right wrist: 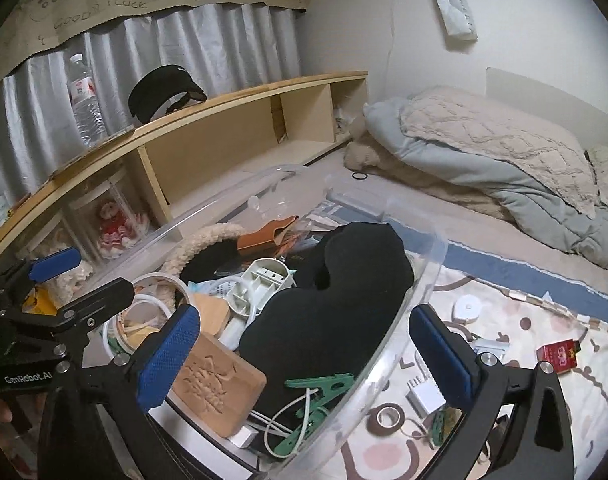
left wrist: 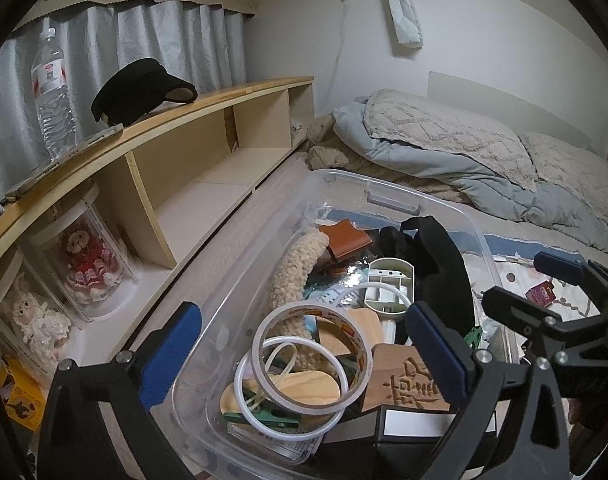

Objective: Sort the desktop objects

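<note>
A clear plastic bin (left wrist: 388, 200) (right wrist: 424, 280) stands on the bed, filled with clutter: tape rolls (left wrist: 312, 356), a carved wooden block (left wrist: 408, 380) (right wrist: 219, 384), a black cloth item (left wrist: 444, 268) (right wrist: 344, 288), a fluffy band (left wrist: 299, 264), a brown wallet (left wrist: 346, 242), green clips (right wrist: 320, 384). My left gripper (left wrist: 304, 356) is open, its fingers astride the bin's near left corner. My right gripper (right wrist: 304, 360) is open over the bin's right rim. Loose on the patterned blanket lie a red box (right wrist: 558, 356), a brown tape roll (right wrist: 386, 418), a white tape roll (right wrist: 468, 306) and a white block (right wrist: 426, 396).
A wooden shelf unit (left wrist: 207, 128) runs along the left, with a water bottle (left wrist: 51, 88) and black visor (left wrist: 139, 92) on top and dolls in clear cases (left wrist: 83, 264) below. A rumpled duvet (left wrist: 484, 148) lies at the far right. A black hair tie (right wrist: 359, 176) lies on the bed.
</note>
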Demonstrator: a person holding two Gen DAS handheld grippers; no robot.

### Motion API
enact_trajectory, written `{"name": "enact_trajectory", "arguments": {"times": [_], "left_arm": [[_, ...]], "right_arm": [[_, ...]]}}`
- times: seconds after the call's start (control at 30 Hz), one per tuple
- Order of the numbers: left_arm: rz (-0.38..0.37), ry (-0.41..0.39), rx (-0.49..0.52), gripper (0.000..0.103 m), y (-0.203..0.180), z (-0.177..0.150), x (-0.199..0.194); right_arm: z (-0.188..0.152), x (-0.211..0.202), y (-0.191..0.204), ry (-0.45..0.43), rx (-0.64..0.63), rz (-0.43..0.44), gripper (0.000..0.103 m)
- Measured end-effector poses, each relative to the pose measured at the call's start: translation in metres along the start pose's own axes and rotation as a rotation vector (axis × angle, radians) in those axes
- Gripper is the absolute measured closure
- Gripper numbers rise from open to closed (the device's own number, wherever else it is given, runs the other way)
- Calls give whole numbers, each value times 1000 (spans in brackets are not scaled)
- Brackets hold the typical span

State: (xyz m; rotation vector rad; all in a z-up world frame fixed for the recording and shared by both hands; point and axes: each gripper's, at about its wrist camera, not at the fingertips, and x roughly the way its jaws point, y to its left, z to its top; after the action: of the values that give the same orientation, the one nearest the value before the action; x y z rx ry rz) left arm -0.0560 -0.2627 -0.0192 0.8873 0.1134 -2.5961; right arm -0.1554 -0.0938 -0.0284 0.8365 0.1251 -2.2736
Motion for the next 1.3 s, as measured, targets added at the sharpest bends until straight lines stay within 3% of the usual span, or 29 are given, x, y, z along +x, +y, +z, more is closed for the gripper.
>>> {"name": "enact_trajectory", "arguments": {"times": [0.5,1.3], "left_arm": [[-37,-15,16,0,-23,6,-4],[-171,-30,105,0,-128,16,-15]], "right_arm": [[-3,-22,-24,-32,11,-51,0],[-31,-90,-123,-51,80,-242,0]]}}
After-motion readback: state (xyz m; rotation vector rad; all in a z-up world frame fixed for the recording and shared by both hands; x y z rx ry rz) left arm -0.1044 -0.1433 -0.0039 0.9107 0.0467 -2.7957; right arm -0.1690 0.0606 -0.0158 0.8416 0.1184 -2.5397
